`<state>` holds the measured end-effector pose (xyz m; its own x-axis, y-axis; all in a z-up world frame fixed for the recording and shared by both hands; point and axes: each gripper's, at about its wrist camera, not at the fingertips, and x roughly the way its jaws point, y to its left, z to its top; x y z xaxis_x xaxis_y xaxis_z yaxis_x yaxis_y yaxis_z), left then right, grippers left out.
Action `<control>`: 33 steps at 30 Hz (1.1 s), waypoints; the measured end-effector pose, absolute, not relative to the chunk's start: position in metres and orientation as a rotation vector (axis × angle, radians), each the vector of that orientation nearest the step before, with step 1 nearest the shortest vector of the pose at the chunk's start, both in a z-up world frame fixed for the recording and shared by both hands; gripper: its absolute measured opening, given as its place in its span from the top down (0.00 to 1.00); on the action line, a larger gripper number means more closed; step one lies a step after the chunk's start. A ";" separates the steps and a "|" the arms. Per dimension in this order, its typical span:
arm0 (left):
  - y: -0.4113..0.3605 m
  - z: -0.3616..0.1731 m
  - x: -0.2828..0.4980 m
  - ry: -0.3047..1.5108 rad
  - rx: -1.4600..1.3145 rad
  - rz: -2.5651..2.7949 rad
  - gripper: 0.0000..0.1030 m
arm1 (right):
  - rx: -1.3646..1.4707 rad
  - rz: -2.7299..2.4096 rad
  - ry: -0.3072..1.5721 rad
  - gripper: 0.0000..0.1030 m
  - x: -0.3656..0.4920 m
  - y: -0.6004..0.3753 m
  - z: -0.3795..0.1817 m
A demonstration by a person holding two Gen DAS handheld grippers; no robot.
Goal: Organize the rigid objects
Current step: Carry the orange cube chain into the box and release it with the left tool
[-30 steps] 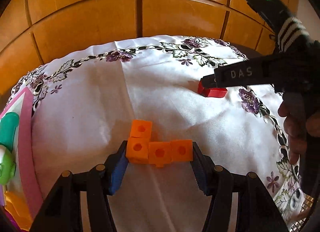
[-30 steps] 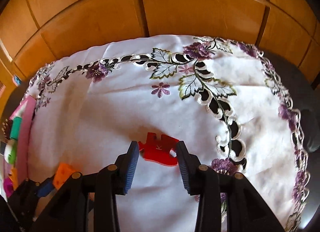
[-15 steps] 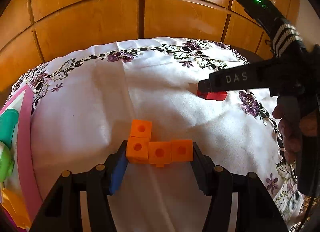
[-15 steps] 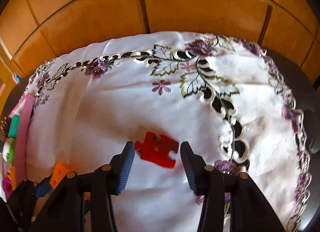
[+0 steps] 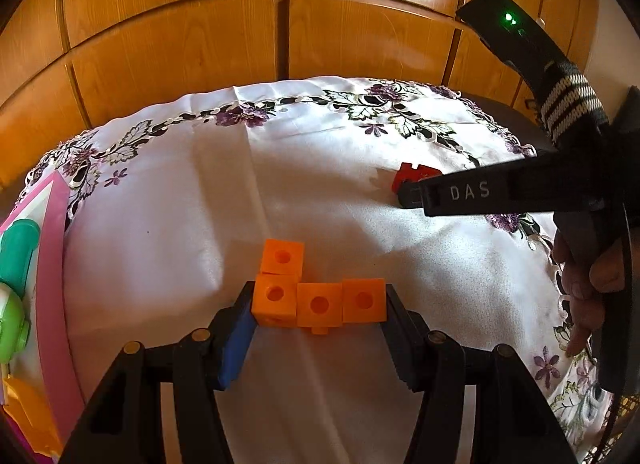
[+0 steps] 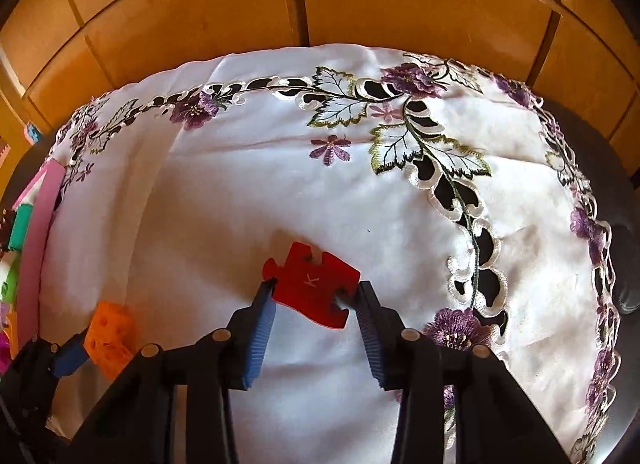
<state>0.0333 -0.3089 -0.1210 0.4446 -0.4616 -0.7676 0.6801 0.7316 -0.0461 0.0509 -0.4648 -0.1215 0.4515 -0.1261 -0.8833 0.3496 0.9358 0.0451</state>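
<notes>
- Judging from the pictures, the sorting is in its middle: two pieces are between jaws, and none of the two is yet put away.
- At the far left edge a pink tray (image 5: 50, 264) already holds some toys, green and teal ones; I cannot tell how many.
- The left gripper (image 5: 320, 306) pinches the orange blocks (image 5: 318, 296): the row of three cubes sits between the two pads, touching both, and the fourth cube stands out beyond the left pad, away from the camera.
- The blocks seem just above the cloth (image 5: 180, 224) or resting on it; I cannot tell which.
- The right gripper (image 6: 314, 298) is closing its jaws on the red puzzle piece (image 6: 312, 284).
- The piece lies between the fingertips, both tips at its notched sides, and its far half reaches out beyond the tips.
- It looks tilted, the near edge a little off the cloth, so the grip is probably taking hold.
- What is left, in my judgement: carry both pieces to the tray at the left and set them there.
</notes>
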 end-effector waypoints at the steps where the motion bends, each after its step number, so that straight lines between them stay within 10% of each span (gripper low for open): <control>1: -0.309 -0.121 0.033 0.850 0.287 -0.719 0.42 | 0.225 -0.297 1.065 0.60 0.052 -0.463 -0.121; 33: -0.243 -0.040 0.018 0.792 0.110 -0.686 0.42 | 0.028 -0.292 1.037 0.61 0.054 -0.446 -0.117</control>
